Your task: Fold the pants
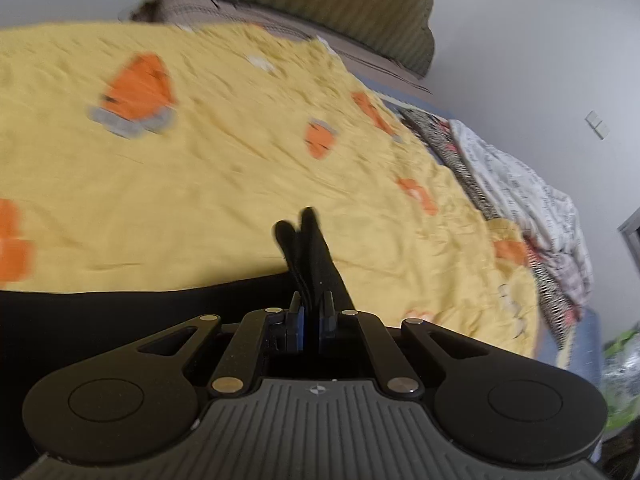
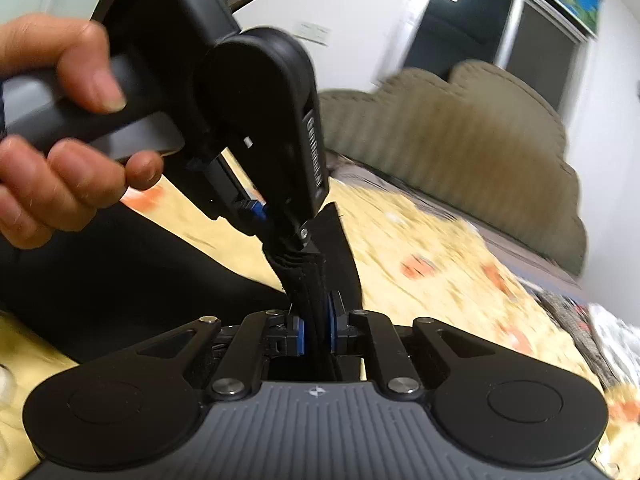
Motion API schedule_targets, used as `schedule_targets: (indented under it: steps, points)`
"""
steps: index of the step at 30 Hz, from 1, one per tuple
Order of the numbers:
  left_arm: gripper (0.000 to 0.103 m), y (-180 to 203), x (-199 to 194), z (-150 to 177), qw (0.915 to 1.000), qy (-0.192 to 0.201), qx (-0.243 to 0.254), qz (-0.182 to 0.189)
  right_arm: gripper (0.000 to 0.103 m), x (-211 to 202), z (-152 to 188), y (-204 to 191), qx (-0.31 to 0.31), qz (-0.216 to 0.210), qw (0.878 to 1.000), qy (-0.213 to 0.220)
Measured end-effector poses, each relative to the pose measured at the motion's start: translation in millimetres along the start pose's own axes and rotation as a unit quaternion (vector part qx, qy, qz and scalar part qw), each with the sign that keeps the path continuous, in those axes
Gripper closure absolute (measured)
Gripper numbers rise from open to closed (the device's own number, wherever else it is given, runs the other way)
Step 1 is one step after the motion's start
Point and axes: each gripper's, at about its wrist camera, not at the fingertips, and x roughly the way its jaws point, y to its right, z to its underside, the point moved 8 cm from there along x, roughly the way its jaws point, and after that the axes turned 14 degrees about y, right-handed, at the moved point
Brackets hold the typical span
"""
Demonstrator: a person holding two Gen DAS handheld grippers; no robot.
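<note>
The black pants (image 1: 120, 312) lie on a yellow bedspread (image 1: 200, 184) with orange patterns. My left gripper (image 1: 311, 304) is shut on a bunched black edge of the pants (image 1: 308, 248) that sticks up between its fingers. My right gripper (image 2: 316, 312) is shut on a stitched black hem of the pants (image 2: 308, 276). In the right wrist view the left gripper (image 2: 288, 236) is just ahead, held by a hand (image 2: 60, 160), pinching the same fabric. The rest of the pants (image 2: 140, 280) hangs down to the left.
A padded olive headboard (image 2: 460, 140) stands at the far end of the bed. A patterned black, white and red quilt (image 1: 520, 200) is heaped along the bed's right side. A window (image 2: 500, 32) is in the wall behind.
</note>
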Motion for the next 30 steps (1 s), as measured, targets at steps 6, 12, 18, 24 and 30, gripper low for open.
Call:
schedule_targets:
  steps: [6, 12, 18, 24, 30]
  points:
    - [0.098, -49, -59, -1, 0.9973, 0.02, 0.035, -0.062, 0.093, -3, -31, -54, -0.003, -0.074, 0.997, 0.03]
    - [0.097, -99, -97, 6, 0.9869, 0.018, 0.079, -0.139, 0.093, 1, -42, -110, -0.01, -0.145, 0.989, 0.034]
    - [0.097, -146, -120, 13, 0.9796, 0.017, 0.065, -0.19, 0.093, 13, -41, -150, -0.01, -0.199, 0.979, 0.028]
    - [0.077, -171, -127, 18, 0.9719, 0.009, 0.06, -0.228, 0.093, 30, -46, -175, -0.026, -0.233, 0.972, 0.02]
    - [0.039, -200, -149, 19, 0.9686, 0.012, -0.014, -0.248, 0.084, 37, -36, -190, -0.049, -0.246, 0.968, -0.029]
